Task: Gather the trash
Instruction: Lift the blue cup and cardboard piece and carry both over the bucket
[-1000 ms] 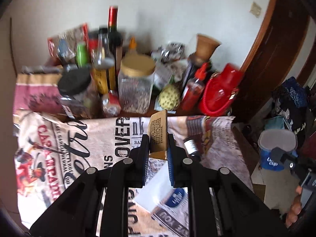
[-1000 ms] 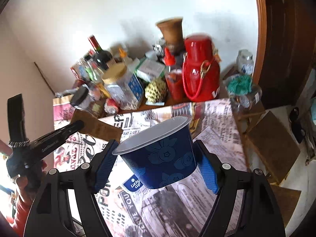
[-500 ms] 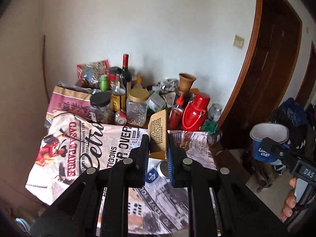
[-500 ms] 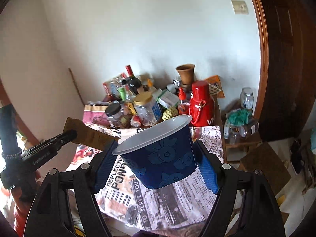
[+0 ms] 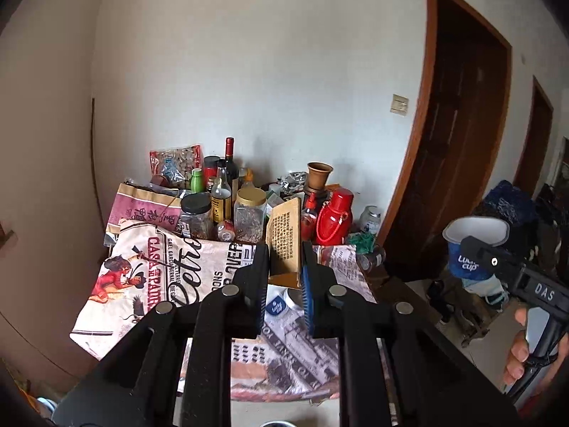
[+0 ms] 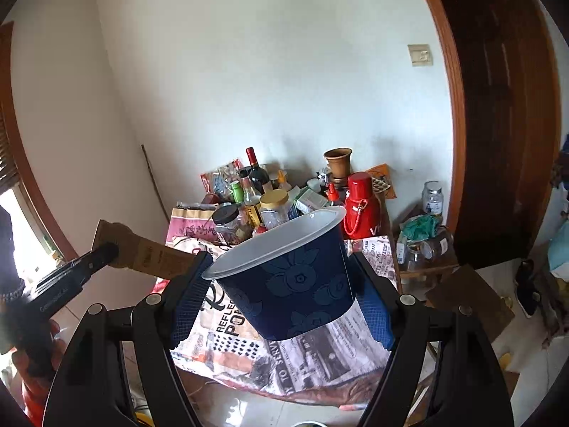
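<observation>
- The worktop (image 5: 117, 323), draped in a printed newspaper-pattern cloth, stands against the white wall, its far edge crowded with bottles and jars. Both grippers are held off its near edge, well apart from the surface, each already carrying one piece of trash.
- The dark blue paper cup with a white inside and a flower pattern (image 6: 288, 281) sits tilted between the jaws of the right gripper (image 6: 281, 299), which are spread wide and closed on the cup's sides. Its mouth faces up and towards the far edge. In the left view the same cup shows the words "Lucky cup" (partly hidden by the gripper).
- The flat brown cardboard box with small printed text (image 5: 284, 238) stands with its long axis upright in the left gripper (image 5: 284, 291), whose jaws are closed narrowly on its lower end. The print is too small to read.
- Judged from this, the coming move is a carry to a bin. No bin is clearly in view, so which hand is nearer cannot be told.
- A small round blue-and-white lid or label (image 5: 275, 306) lies on the cloth near the worktop's near edge, just below the left jaws (possibly trash left to fetch).
- Readable on the cloth: "CASA", "REFLE", "TO SERVE". The right gripper's body reads "DAS".
</observation>
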